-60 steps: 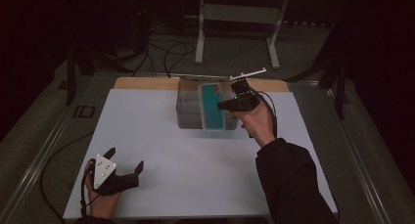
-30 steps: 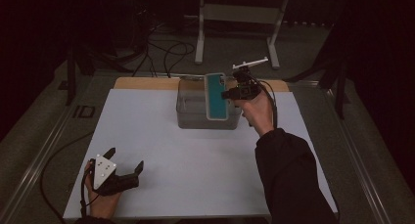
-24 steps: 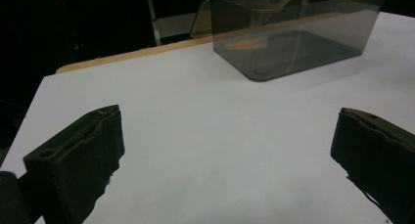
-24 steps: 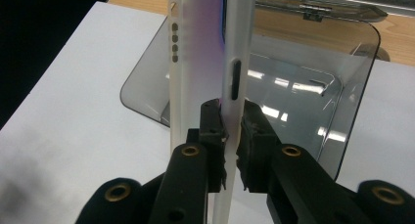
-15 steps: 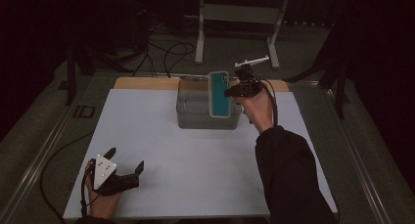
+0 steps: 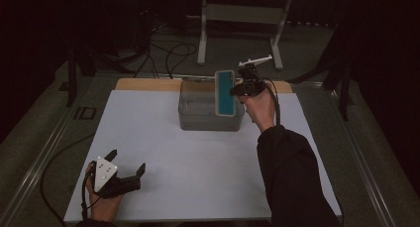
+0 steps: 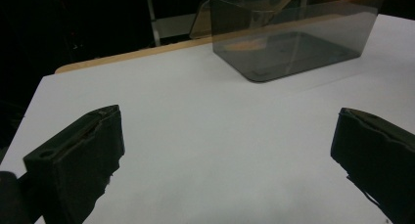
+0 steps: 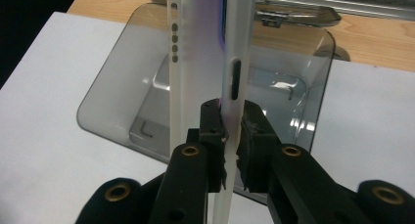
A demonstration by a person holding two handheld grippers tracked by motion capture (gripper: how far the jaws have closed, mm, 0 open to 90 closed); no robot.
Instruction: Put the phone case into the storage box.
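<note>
The white table [image 6: 198, 152] carried a clear smoky bin [image 6: 200, 108] near its far edge. Over that bin's right end you held a teal phone case [image 6: 226, 93] upright on its edge, your right gripper [image 8: 231, 131] clamped narrowly on its translucent rim. Your left gripper [image 6: 121, 175] rested at the near left corner, well apart from the bin, its jaws spread wide with nothing between them.

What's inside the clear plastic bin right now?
The clear bin looks empty: its bare floor shows through the walls. The phone case pinched by the right gripper is held above it and covers a strip of the bin's inside.
</note>
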